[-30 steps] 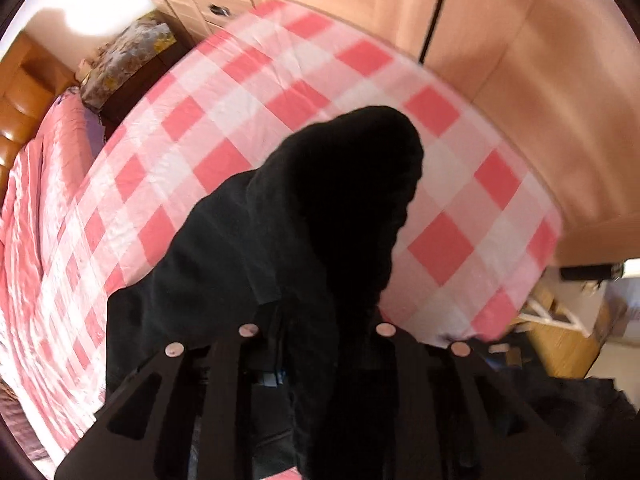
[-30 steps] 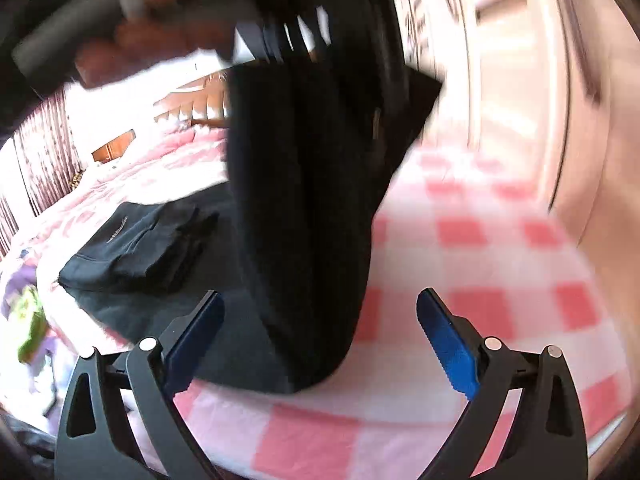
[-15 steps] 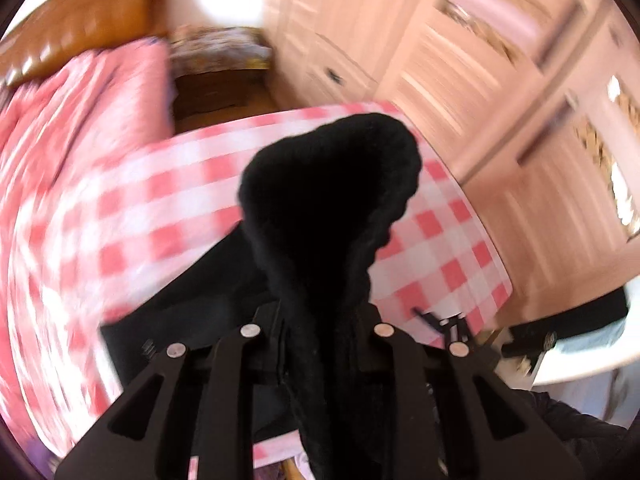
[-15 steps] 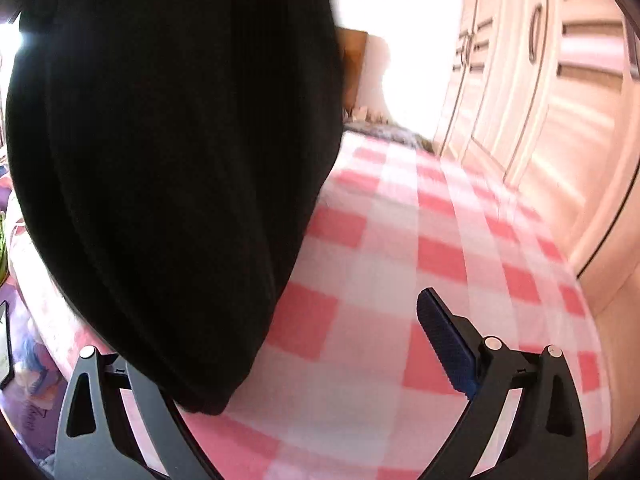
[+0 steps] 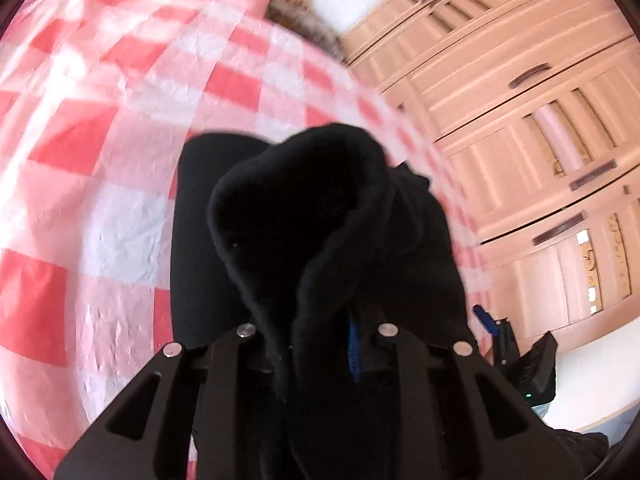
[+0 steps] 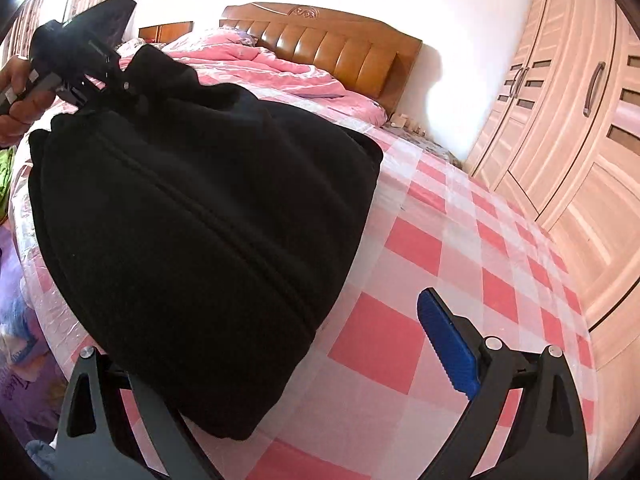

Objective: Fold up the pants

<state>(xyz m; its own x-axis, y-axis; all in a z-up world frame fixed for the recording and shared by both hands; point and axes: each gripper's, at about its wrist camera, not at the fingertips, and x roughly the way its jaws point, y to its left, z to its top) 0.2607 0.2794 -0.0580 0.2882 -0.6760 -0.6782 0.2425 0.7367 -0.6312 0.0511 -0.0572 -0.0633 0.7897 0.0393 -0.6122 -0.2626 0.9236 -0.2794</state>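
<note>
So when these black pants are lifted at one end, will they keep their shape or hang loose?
Probably hang loose: the black pants sag in a rounded bulge from the left hand-held gripper. The bunched fleecy fabric suggests some weight. On the glossy checkered sheet they may slide easily when dragged.

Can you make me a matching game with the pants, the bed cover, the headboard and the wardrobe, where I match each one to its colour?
Things:
1. pants
2. bed cover
3. headboard
4. wardrobe

Colours:
A. shiny orange-brown
B. black
C. pale beige wood
D. pink, red and white checks

Pairs: 1-B, 2-D, 3-A, 4-C
</note>
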